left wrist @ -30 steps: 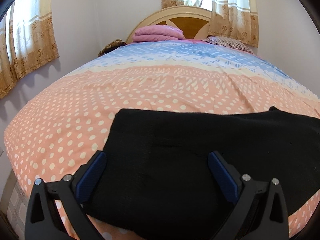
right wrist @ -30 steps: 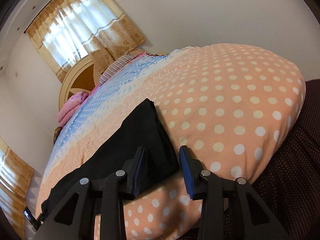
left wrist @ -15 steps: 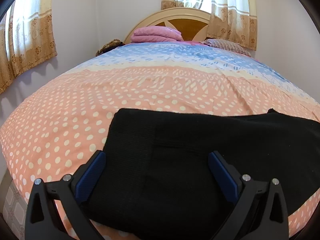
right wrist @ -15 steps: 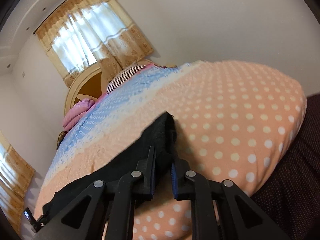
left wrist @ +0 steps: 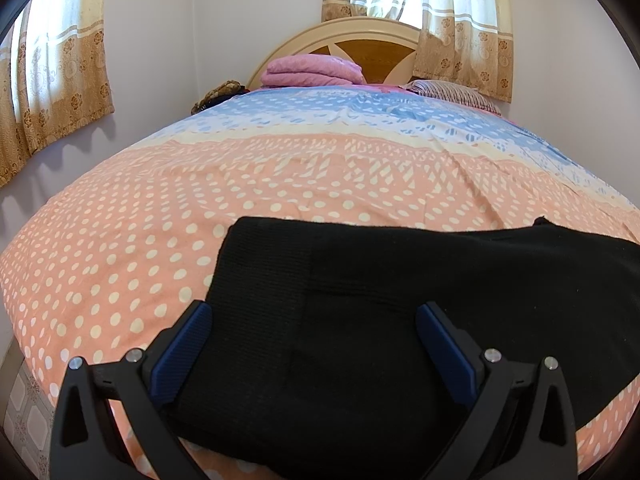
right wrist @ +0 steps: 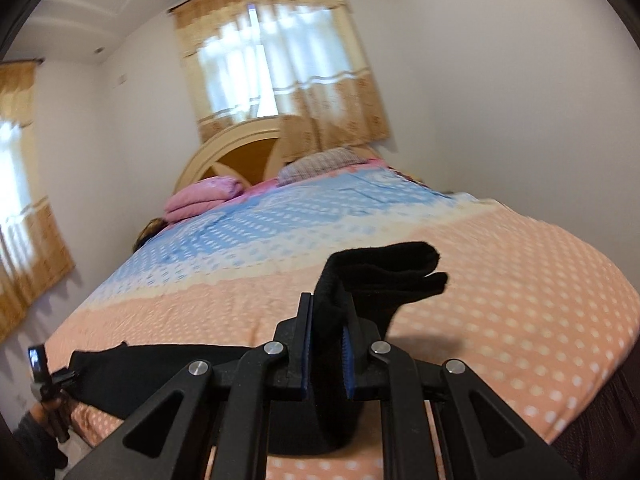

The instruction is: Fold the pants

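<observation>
Black pants [left wrist: 360,312] lie across the near end of the bed, stretching off to the right. My left gripper [left wrist: 316,320] is open, its blue-padded fingers [left wrist: 182,348] straddling the pants' left end just above the cloth. My right gripper [right wrist: 328,320] is shut on the other end of the pants [right wrist: 384,272] and holds it lifted off the bed; the cloth flops over the fingertips. The left gripper also shows in the right wrist view [right wrist: 48,376] at the far left.
The bed [left wrist: 320,168] has a peach dotted and blue patterned cover. A folded pink blanket [left wrist: 312,70] and a striped pillow [left wrist: 452,92] lie by the wooden headboard [left wrist: 372,44]. Curtained windows are on the left and back walls. The tiled floor [left wrist: 24,412] shows at lower left.
My right gripper closed on the pants' end and lifted it off the bed, tilting upright. My left gripper stayed open over the other end.
</observation>
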The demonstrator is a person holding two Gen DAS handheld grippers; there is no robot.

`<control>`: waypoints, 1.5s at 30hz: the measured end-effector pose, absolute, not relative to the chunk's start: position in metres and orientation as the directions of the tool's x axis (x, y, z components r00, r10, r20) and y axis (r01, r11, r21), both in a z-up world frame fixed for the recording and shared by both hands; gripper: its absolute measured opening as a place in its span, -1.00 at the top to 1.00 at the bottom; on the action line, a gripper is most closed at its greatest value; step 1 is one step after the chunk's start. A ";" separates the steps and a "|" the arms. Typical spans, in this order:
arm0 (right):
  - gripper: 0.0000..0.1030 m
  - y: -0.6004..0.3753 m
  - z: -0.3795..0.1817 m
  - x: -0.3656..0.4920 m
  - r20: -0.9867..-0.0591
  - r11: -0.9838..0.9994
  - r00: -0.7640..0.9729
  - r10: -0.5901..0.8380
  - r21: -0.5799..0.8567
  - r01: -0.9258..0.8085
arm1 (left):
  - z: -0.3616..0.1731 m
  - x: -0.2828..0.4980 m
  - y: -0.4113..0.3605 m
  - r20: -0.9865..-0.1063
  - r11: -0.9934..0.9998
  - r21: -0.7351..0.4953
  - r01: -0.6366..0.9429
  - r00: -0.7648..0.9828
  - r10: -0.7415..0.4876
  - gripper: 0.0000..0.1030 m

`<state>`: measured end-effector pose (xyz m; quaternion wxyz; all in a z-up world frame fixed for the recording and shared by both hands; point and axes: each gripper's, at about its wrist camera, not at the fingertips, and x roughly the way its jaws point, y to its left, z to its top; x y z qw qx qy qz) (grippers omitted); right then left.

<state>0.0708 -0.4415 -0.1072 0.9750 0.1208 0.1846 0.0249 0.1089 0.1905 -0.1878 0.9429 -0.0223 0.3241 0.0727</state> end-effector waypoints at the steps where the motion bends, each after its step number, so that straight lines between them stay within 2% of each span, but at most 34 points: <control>1: 0.76 -0.435 -0.105 0.073 -0.352 0.970 0.930 0.107 0.240 -0.021 | -0.188 0.109 0.190 -0.615 0.988 0.005 -0.152 0.779 0.123 -1.00; 7: 0.77 -0.398 -0.102 0.084 -0.351 0.968 0.916 0.192 0.220 -0.118 | -0.188 0.109 0.190 -0.614 0.988 0.005 -0.151 0.780 0.122 -1.00; 18: 0.77 -0.320 -0.127 0.117 -0.433 0.949 0.846 0.312 0.177 -0.260 | -0.182 0.102 0.186 -0.599 0.986 0.010 -0.165 0.789 0.138 -1.00; 22: 0.77 -0.299 -0.145 0.125 -0.476 0.943 0.814 0.332 0.157 -0.293 | -0.163 0.095 0.182 -0.577 0.988 -0.066 -0.136 0.814 0.073 -1.00; 26: 0.77 -0.275 -0.173 0.132 -0.546 0.938 0.767 0.337 0.123 -0.324 | -0.143 0.088 0.158 -0.541 0.996 -0.066 -0.061 0.841 0.016 -1.00; 32: 0.75 -0.249 -0.217 0.140 -0.694 0.916 0.656 0.297 0.014 -0.400 | -0.127 0.092 0.095 -0.570 0.981 -0.094 0.170 0.799 -0.193 -1.00; 34: 0.68 -0.252 -0.217 0.136 -0.691 0.912 0.661 0.293 -0.005 -0.410 | -0.124 0.095 0.069 -0.582 0.963 -0.093 0.252 0.771 -0.258 -1.00; 35: 0.51 -0.255 -0.215 0.134 -0.684 0.910 0.662 0.307 0.007 -0.415 | -0.122 0.096 0.054 -0.589 0.953 -0.094 0.287 0.756 -0.286 -1.00; 36: 0.24 -0.262 -0.210 0.130 -0.670 0.901 0.656 0.347 0.044 -0.432 | -0.122 0.099 0.044 -0.595 0.943 -0.102 0.315 0.741 -0.312 -1.00; 38: 0.05 -0.275 -0.203 0.124 -0.643 0.896 0.664 0.382 0.081 -0.437 | -0.121 0.104 0.016 -0.610 0.918 -0.123 0.378 0.701 -0.371 -1.00; 42: 0.04 -0.309 -0.193 0.116 -0.601 0.924 0.719 0.349 0.092 -0.372 | -0.119 0.115 -0.042 -0.633 0.858 -0.160 0.488 0.616 -0.468 -1.00; 45: 0.04 -0.346 -0.194 0.116 -0.568 0.951 0.763 0.309 0.160 -0.265 | -0.122 0.125 -0.082 -0.655 0.817 -0.172 0.550 0.555 -0.512 -0.98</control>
